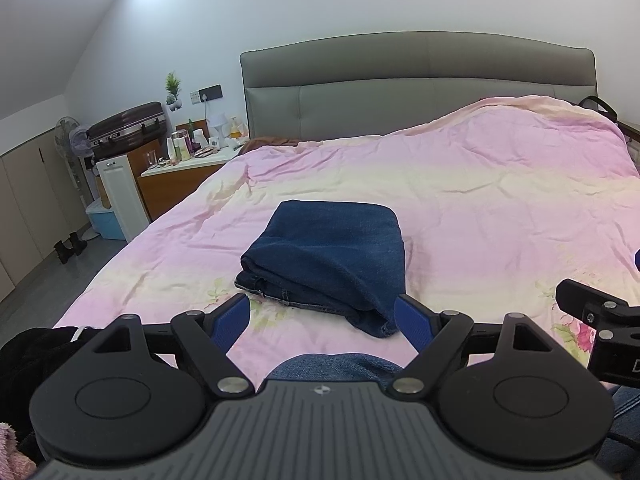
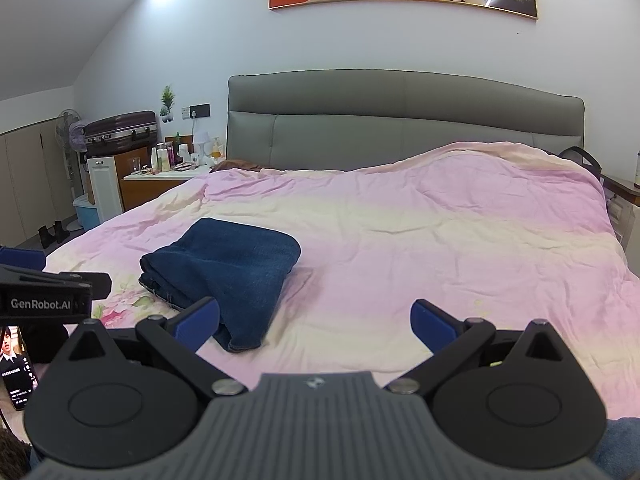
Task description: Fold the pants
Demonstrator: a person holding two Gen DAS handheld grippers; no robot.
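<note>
Dark blue jeans [image 1: 326, 258] lie folded into a compact stack on the pink bed cover [image 1: 480, 208]. My left gripper [image 1: 322, 316] is open and empty, held just short of the stack's near edge. In the right wrist view the jeans [image 2: 224, 272] lie to the left. My right gripper [image 2: 316, 320] is open and empty above bare cover, its left finger [image 2: 198, 320] near the stack's near corner. Part of the right gripper shows at the right edge of the left wrist view [image 1: 592, 308], and the left gripper at the left edge of the right wrist view [image 2: 48, 288].
A grey headboard [image 1: 416, 80] stands at the back. A cluttered nightstand [image 1: 188, 164], a suitcase [image 1: 128, 126] and a fan [image 1: 66, 136] are left of the bed. A phone [image 2: 18, 364] lies at lower left. Dark clothing [image 1: 36, 352] lies at the near left.
</note>
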